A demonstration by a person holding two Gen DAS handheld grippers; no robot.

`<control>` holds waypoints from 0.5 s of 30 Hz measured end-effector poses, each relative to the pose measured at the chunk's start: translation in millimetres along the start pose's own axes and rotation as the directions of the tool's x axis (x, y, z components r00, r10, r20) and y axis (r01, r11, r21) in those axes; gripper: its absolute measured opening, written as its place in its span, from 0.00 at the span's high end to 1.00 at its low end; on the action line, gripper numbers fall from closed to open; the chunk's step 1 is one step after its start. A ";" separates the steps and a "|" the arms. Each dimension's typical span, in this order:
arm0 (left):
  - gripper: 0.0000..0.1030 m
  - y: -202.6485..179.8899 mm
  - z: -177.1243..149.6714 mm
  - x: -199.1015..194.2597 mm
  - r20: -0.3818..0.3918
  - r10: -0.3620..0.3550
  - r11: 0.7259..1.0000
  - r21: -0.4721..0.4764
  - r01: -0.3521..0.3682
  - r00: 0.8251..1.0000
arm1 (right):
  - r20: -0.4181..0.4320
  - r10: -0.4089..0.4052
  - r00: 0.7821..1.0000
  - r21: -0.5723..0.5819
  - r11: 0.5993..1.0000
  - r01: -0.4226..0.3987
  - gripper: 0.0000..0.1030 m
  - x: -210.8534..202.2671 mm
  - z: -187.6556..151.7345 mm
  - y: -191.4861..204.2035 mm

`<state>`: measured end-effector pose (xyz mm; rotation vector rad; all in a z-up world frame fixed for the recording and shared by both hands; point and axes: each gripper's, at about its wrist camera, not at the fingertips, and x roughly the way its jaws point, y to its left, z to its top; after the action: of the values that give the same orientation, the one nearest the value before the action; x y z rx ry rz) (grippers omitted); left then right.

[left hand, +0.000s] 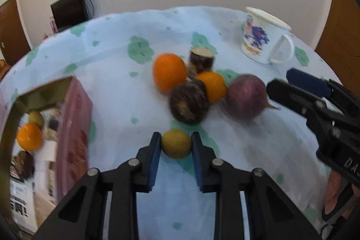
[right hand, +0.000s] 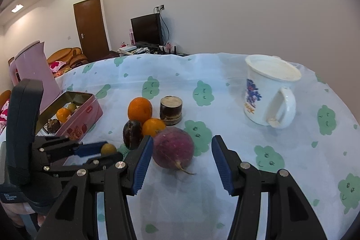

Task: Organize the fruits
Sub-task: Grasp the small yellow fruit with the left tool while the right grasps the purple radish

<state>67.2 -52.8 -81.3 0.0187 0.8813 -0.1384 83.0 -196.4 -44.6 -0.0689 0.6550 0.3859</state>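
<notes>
My left gripper (left hand: 176, 142) is shut on a small yellow-green fruit (left hand: 176, 144), just above the tablecloth; the fruit also shows in the right wrist view (right hand: 108, 148). Behind it lie a dark purple fruit (left hand: 188, 103), a small orange (left hand: 212, 85), a large orange (left hand: 169, 75) and a big purple round fruit (left hand: 246, 96). My right gripper (right hand: 182, 147) is open, its jaws either side of the big purple fruit (right hand: 173, 147) without touching it. A pink tin box (left hand: 74, 118) at the left holds an orange (left hand: 29, 137) and other fruits.
A small dark jar (right hand: 171, 110) stands behind the oranges. A white printed mug (right hand: 268, 92) stands at the right. A pink kettle (right hand: 33, 69) stands behind the tin box (right hand: 78, 118). The table carries a pale blue cloth (right hand: 225, 195) with green prints.
</notes>
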 end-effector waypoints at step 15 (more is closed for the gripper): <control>0.73 19.9 11.0 -1.1 0.086 0.045 0.998 -0.054 -0.040 0.995 | -0.093 -0.050 0.994 -0.036 0.998 0.047 0.46 38.6 4.3 12.0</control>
<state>77.5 -33.8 -74.3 -0.0170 0.7969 -0.0761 109.0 -171.8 -63.9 -0.1353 0.7384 0.3479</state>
